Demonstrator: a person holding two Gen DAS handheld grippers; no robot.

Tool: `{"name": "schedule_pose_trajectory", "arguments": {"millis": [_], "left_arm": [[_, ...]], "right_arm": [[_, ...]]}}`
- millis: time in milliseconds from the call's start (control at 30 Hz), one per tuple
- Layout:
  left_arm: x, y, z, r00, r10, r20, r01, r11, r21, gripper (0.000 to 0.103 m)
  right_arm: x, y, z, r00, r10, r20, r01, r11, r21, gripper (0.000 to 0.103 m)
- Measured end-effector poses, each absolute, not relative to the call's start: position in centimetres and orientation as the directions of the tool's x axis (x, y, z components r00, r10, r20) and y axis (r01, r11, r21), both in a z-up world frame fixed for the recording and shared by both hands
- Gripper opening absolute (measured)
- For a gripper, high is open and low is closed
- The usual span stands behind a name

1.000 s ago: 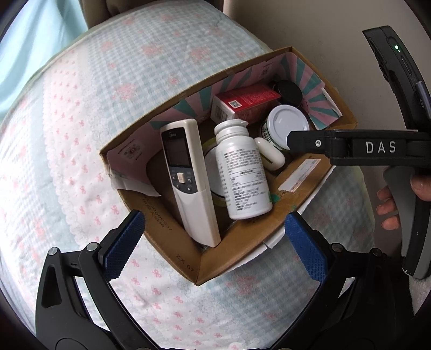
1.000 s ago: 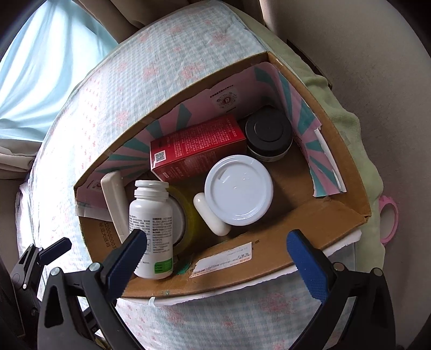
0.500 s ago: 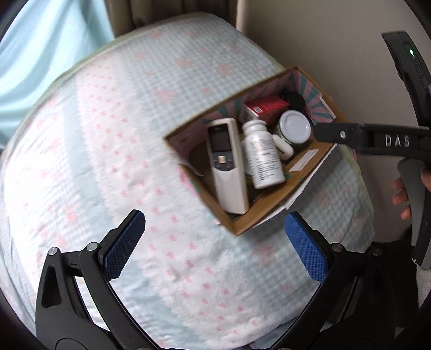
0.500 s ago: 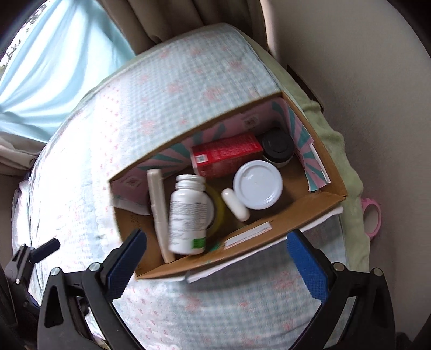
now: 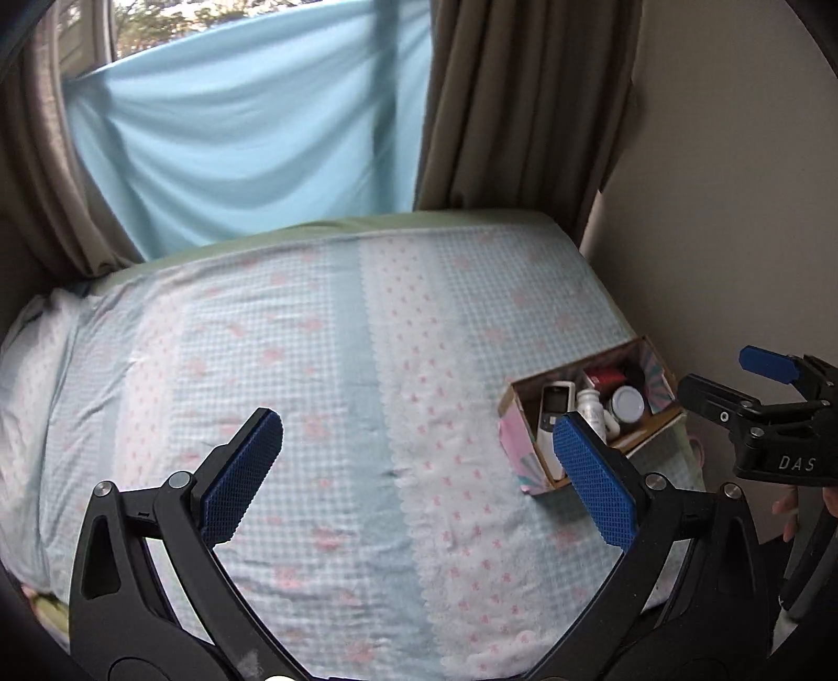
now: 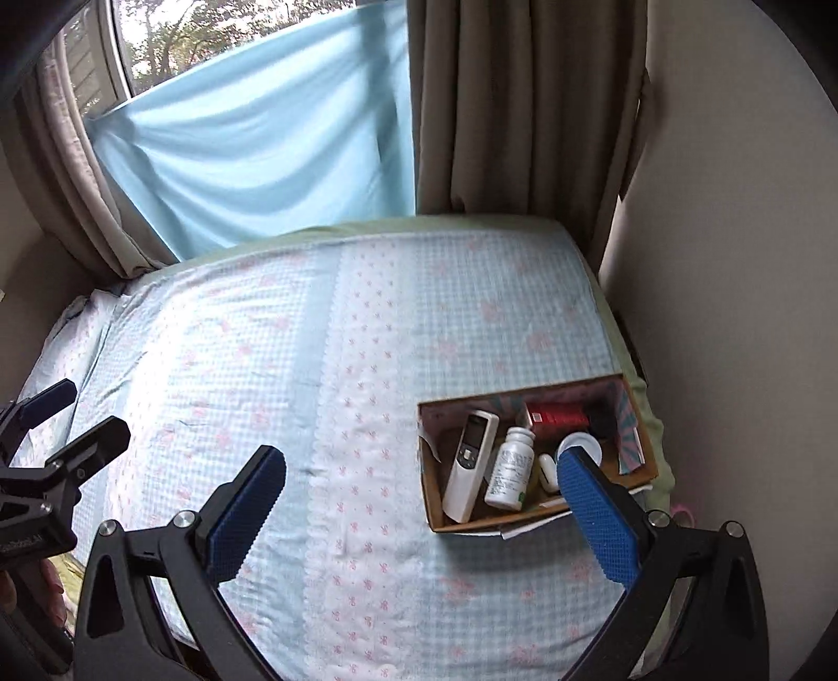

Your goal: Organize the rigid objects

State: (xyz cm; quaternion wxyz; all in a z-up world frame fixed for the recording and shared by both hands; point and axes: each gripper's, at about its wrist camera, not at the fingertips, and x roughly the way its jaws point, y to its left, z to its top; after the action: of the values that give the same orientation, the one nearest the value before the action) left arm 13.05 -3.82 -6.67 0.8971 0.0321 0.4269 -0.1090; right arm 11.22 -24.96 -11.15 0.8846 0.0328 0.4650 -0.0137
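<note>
The cardboard box point(image 6: 534, 516) sits at the bed's right edge by the wall, holding a remote control point(image 6: 467, 466), a white pill bottle point(image 6: 510, 468), a red carton point(image 6: 556, 417) and a white-lidded jar point(image 6: 576, 444), the jar half hidden behind a blue pad point(image 6: 597, 516). A dark jar beside the carton is hard to make out. Both the left gripper point(image 5: 419, 479) and the right gripper point(image 6: 421, 511) gape, empty, over the checked bedspread point(image 6: 314, 366).

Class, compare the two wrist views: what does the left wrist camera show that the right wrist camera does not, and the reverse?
Only the left wrist view shows the right tongs from outside, with fingertips on their handle.

Only the right wrist view shows trees through the window and the left tongs from outside.

Both show the cardboard box on the bed, holding a remote control and a white bottle.
</note>
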Motion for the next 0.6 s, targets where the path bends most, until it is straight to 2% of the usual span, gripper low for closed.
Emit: {"name": "schedule_pose_trajectory", "arguments": {"millis": [267, 600], "left_arm": [[9.7, 1.6, -5.0, 0.692, -0.127, -0.711, 0.123, 0.991, -0.058, 0.103], [7.7, 2.8, -3.1, 0.758, -0.11, -0.643, 0.123, 0.992, -0.026, 0.103]], "right_arm": [[8.9, -20.4, -7.9, 0.675, -0.03, -0.737, 0.026, 1.0, -0.017, 0.103], [7.2, -19.1, -6.7, 0.733, -0.05, -0.678, 0.028, 0.999, -0.044, 0.103]]}}
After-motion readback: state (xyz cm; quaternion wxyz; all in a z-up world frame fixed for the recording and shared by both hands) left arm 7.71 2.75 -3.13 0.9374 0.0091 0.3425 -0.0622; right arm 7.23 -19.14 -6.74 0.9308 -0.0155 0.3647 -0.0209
